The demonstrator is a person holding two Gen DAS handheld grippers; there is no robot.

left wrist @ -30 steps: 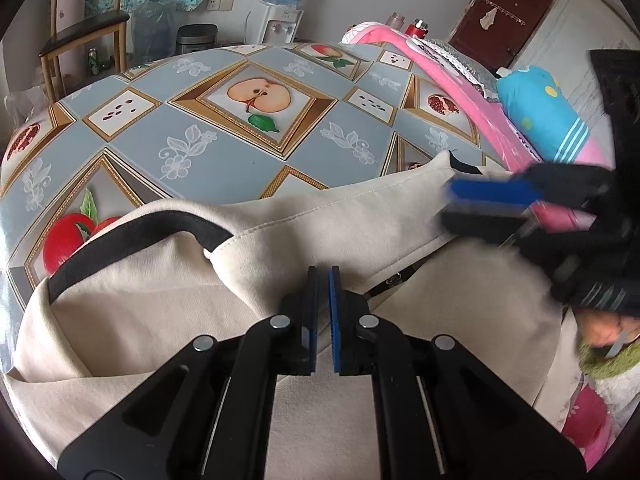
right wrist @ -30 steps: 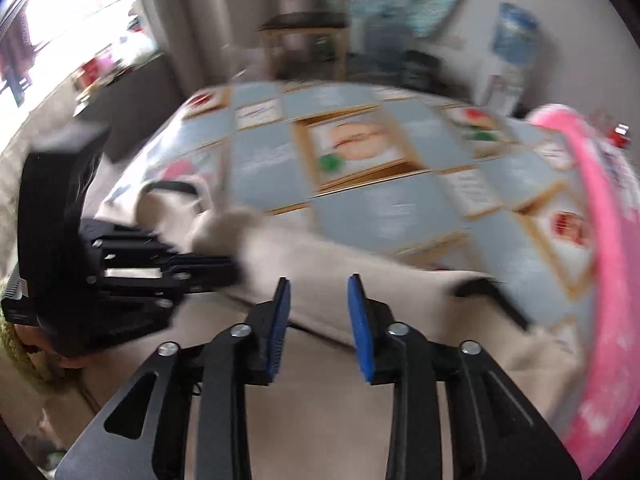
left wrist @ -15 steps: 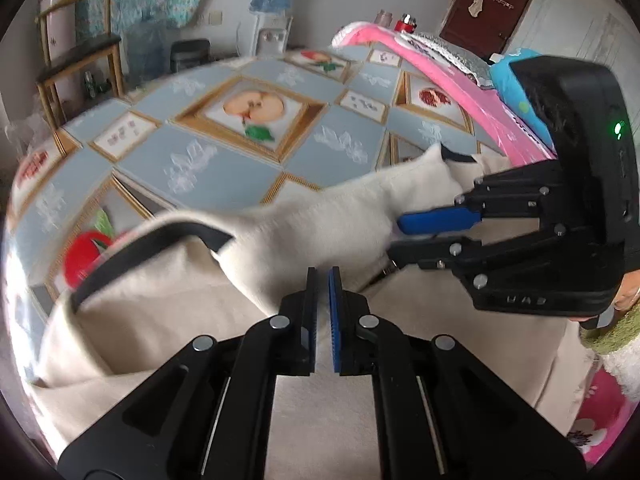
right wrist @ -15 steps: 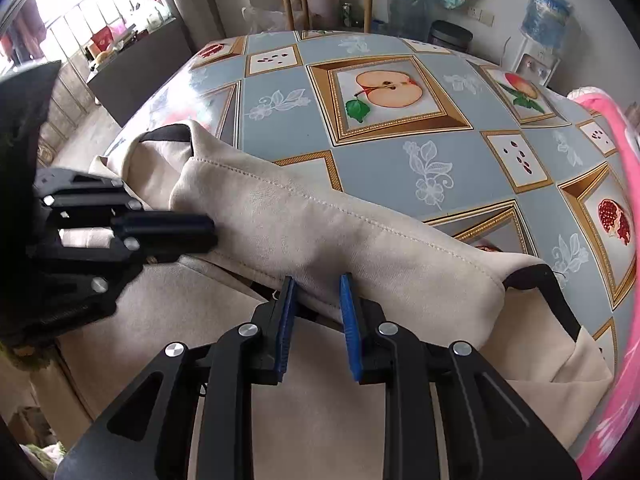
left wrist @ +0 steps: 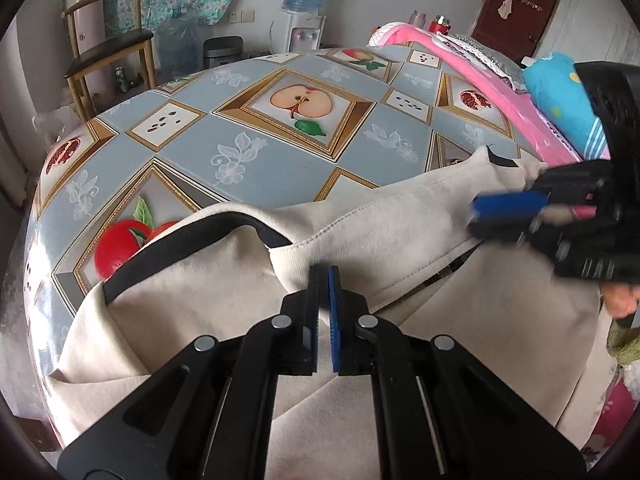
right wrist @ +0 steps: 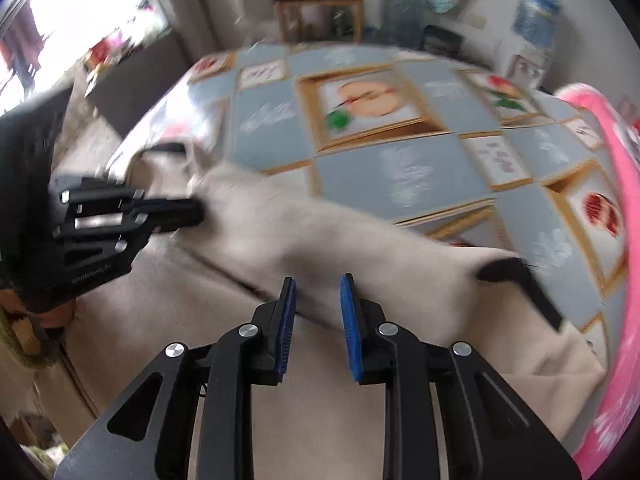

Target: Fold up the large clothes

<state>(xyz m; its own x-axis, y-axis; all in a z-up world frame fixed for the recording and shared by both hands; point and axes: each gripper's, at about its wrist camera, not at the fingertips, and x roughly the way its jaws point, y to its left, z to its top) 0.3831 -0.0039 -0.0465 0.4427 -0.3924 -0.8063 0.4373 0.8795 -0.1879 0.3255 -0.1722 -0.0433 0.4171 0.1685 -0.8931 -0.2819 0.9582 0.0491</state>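
Note:
A large cream garment with black trim [left wrist: 208, 292] lies on the near part of the fruit-patterned table [left wrist: 280, 152]. One cream flap is folded over across it [right wrist: 320, 232]. My left gripper [left wrist: 324, 280] is shut, its tips at the edge of that flap; whether cloth is pinched I cannot tell. It shows at the left in the right wrist view [right wrist: 176, 212]. My right gripper [right wrist: 317, 304] is open just above the flap's near edge. It appears blurred at the right in the left wrist view [left wrist: 508, 216].
A pink padded edge [left wrist: 480, 76] and a blue pillow [left wrist: 560, 96] lie along the table's right side. A wooden chair [left wrist: 108, 48], a bin [left wrist: 222, 52] and a water dispenser [left wrist: 300, 12] stand beyond the far edge.
The right gripper has opened wider and swung away to the right, blurred by motion. The left gripper stays shut in place at the flap.

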